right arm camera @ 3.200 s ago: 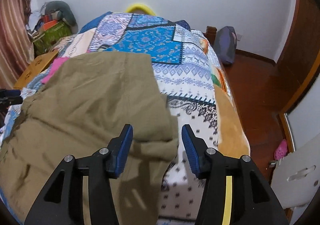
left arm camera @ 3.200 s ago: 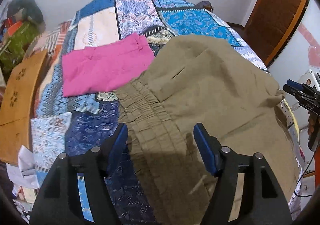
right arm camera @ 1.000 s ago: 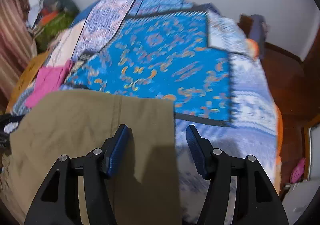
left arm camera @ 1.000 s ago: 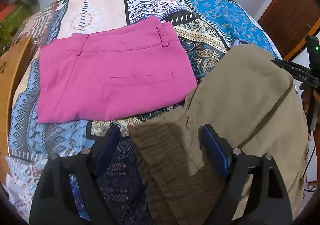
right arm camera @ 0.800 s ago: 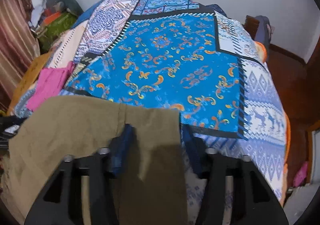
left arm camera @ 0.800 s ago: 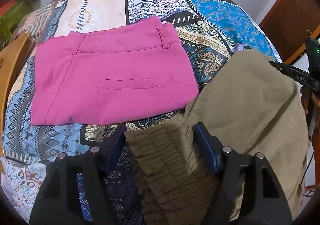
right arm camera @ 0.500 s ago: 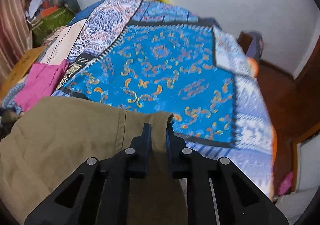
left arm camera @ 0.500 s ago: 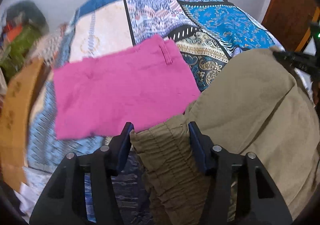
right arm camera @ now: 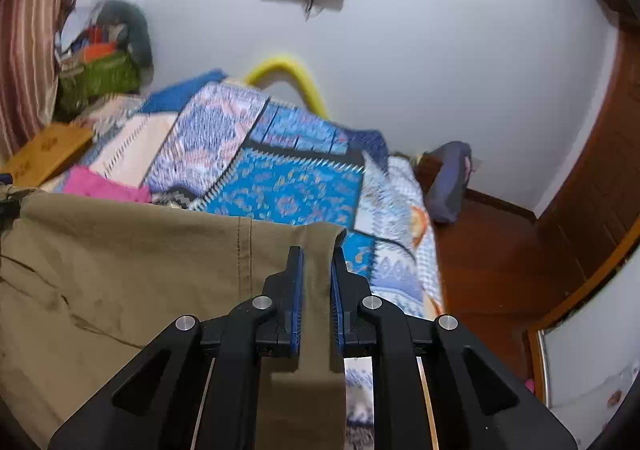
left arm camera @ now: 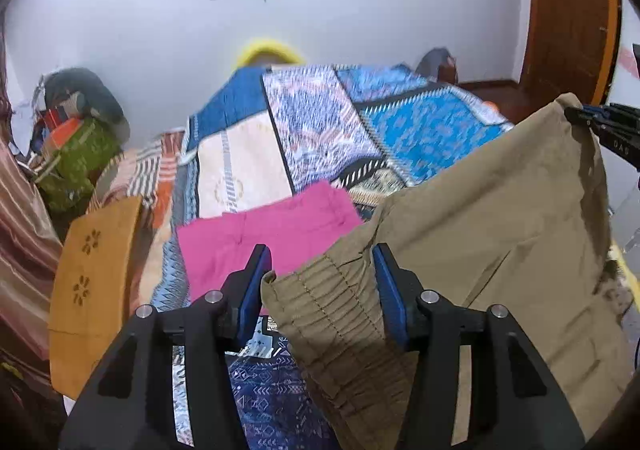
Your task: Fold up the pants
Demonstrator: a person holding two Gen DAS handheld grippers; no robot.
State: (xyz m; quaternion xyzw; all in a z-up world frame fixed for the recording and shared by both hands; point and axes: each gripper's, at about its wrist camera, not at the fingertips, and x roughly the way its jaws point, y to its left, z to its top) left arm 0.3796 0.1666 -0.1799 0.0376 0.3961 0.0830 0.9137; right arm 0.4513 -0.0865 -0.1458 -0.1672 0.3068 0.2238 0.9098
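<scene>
Olive-khaki pants (left arm camera: 480,234) hang lifted above the patchwork bed, stretched between both grippers. My left gripper (left arm camera: 320,270) holds the gathered elastic waistband (left arm camera: 332,302) between its blue pads, with the jaws still fairly wide around the bunched cloth. My right gripper (right arm camera: 316,274) is shut on the far corner of the pants (right arm camera: 140,250); it also shows at the right edge of the left wrist view (left arm camera: 600,126), pinching that corner.
Folded pink pants (left arm camera: 264,238) lie on the patchwork bedspread (left arm camera: 320,122) just beyond the khaki pair. A wooden board (left arm camera: 88,282) sits at the bed's left edge. A pile of bags (left arm camera: 80,142) is at the far left, and a wooden door (left arm camera: 568,10) at the right.
Both grippers closed on the pants and lifted them off the bed. The right gripper went from open to shut on the corner. The views tilted up toward the wall.
</scene>
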